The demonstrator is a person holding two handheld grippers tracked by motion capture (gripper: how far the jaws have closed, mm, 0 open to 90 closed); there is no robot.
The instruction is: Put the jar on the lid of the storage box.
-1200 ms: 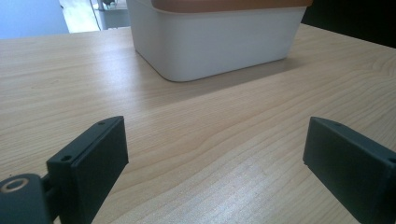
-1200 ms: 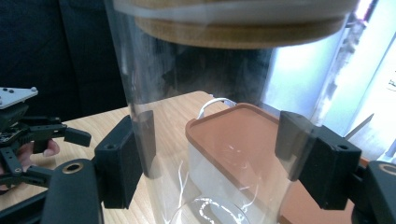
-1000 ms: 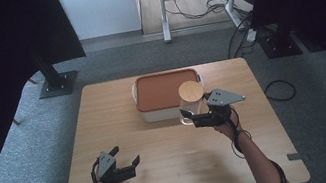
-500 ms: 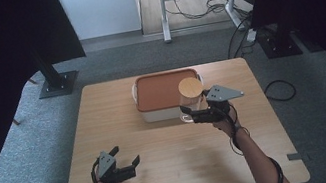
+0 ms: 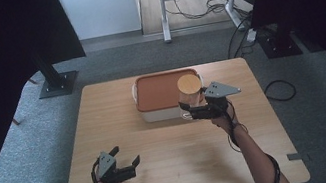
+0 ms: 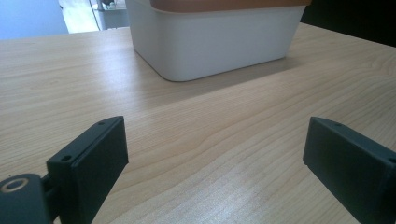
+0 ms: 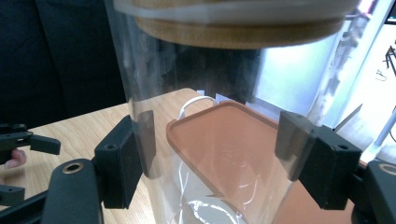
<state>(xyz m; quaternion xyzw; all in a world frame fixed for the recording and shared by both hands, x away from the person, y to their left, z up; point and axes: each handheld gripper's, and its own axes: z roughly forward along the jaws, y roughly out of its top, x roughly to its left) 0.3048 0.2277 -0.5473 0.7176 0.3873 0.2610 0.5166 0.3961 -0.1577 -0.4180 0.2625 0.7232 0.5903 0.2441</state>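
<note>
A: What has the right gripper [image 5: 194, 111] got?

B: A clear glass jar [image 7: 210, 140] with a round wooden lid [image 5: 189, 85]. In the right gripper view the two black pads [image 7: 122, 161] press on the glass from either side, so the jaws are closed on the jar's wall, and the jar stands upright between them.

A: Where is the jar, then?

B: Held up off the table [image 5: 106, 127] at the front right corner of the white box [image 5: 162, 114] (the one with the orange-brown lid [image 5: 161, 92]). Seen from above, the wooden lid overlaps that corner; I cannot tell whether the jar touches the box.

A: And the left gripper [image 5: 124, 163]?

B: It sits near the front left of the table, well apart from the box and jar. Its jaws stand wide apart with nothing between them; the left gripper view looks past them over bare wood to the box's white wall [image 6: 210, 42]
</note>
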